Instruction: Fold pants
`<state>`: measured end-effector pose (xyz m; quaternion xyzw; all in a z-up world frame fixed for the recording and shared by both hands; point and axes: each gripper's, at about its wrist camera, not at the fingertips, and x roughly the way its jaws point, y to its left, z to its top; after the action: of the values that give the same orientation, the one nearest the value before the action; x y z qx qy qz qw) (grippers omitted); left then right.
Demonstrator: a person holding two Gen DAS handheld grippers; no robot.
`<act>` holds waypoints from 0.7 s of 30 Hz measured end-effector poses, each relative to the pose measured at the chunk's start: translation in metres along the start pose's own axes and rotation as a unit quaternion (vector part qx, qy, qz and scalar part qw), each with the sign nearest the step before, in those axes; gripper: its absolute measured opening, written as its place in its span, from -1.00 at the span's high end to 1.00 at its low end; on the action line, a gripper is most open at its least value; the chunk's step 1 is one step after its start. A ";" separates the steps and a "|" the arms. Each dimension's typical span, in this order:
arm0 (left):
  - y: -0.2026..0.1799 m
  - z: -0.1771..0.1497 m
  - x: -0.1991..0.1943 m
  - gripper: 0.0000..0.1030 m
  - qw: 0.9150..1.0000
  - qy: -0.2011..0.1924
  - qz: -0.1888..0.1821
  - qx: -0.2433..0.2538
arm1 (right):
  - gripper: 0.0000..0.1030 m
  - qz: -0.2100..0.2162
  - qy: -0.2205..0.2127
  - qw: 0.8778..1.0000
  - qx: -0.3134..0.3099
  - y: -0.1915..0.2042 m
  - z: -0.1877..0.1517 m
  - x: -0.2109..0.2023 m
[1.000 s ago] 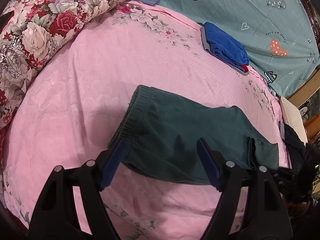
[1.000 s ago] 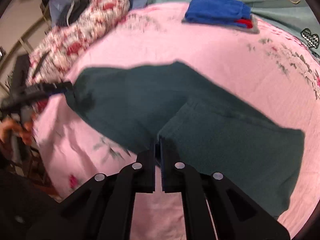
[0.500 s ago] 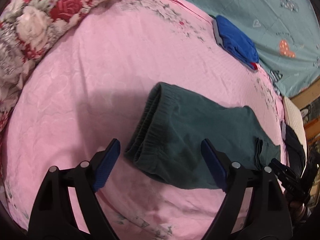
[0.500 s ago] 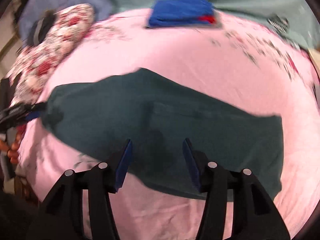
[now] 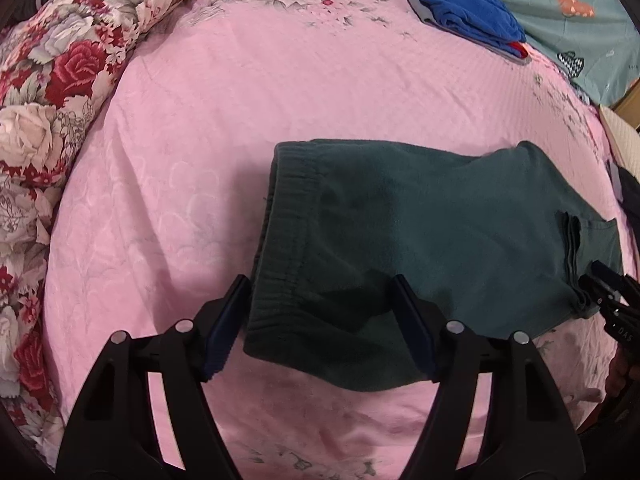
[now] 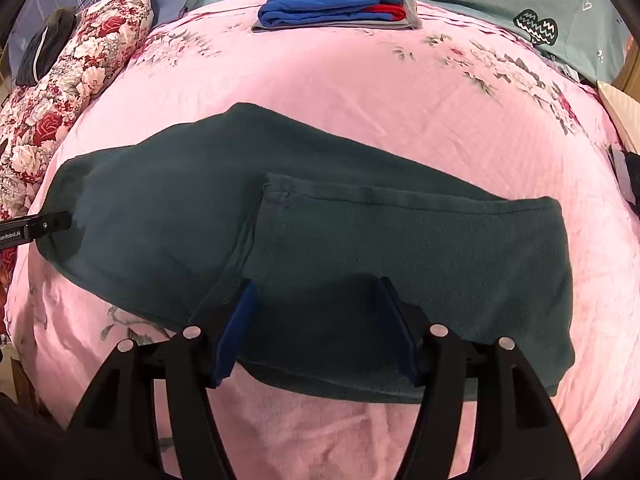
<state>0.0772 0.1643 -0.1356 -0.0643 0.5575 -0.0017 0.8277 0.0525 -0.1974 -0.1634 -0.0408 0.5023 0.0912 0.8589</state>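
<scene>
Dark green pants [image 5: 420, 240] lie folded on the pink bedspread [image 5: 240, 100]; they also show in the right wrist view [image 6: 320, 232]. The elastic waistband [image 5: 284, 240] faces my left gripper [image 5: 320, 328], which is open and empty with its jaws either side of the waistband's near corner. My right gripper [image 6: 316, 328] is open and empty over the near edge of the folded leg part [image 6: 440, 248]. Its tip shows at the right edge of the left wrist view [image 5: 608, 292]. The left gripper's tip shows at the left edge of the right wrist view [image 6: 36, 228].
A stack of folded blue, red and grey clothes [image 6: 336, 0] lies at the far side of the bed, also in the left wrist view [image 5: 468, 16]. A floral quilt roll [image 5: 60, 80] lies along the left. A teal sheet [image 5: 580, 8] covers the far right.
My right gripper has opened and let go of the pants leg, which now lies folded over. My left gripper stayed open and moved in to the waistband's near corner.
</scene>
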 end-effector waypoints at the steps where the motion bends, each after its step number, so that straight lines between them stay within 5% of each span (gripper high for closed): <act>1: -0.001 0.001 0.001 -0.51 1.000 0.002 0.002 0.004 | -0.24 0.000 0.000 1.000 -0.002 0.000 0.000 0.000; 6: 0.001 0.005 0.006 -0.55 1.000 0.005 -0.010 0.003 | -0.25 0.002 -0.002 1.000 -0.014 0.000 -0.001 -0.001; 8: 0.004 0.008 0.006 -0.42 1.000 0.002 -0.018 -0.001 | -0.25 0.002 -0.003 1.000 -0.014 0.001 -0.002 -0.001; 14: 0.019 0.014 -0.001 0.46 0.999 0.007 -0.050 -0.015 | -0.27 0.004 -0.011 1.000 -0.021 0.001 -0.004 -0.002; 18: 0.017 0.017 -0.004 0.47 0.998 0.006 -0.065 -0.013 | -0.27 0.005 -0.017 1.000 -0.023 0.001 -0.006 -0.003; 21: 0.020 0.018 0.009 0.02 0.995 0.035 -0.088 -0.041 | -0.27 0.004 -0.018 0.999 -0.026 0.001 -0.007 -0.002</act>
<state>0.0958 0.1854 -0.1392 -0.1465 0.5778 -0.0536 0.8011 0.0456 -0.1974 -0.1655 -0.0596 0.4843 0.1079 0.8662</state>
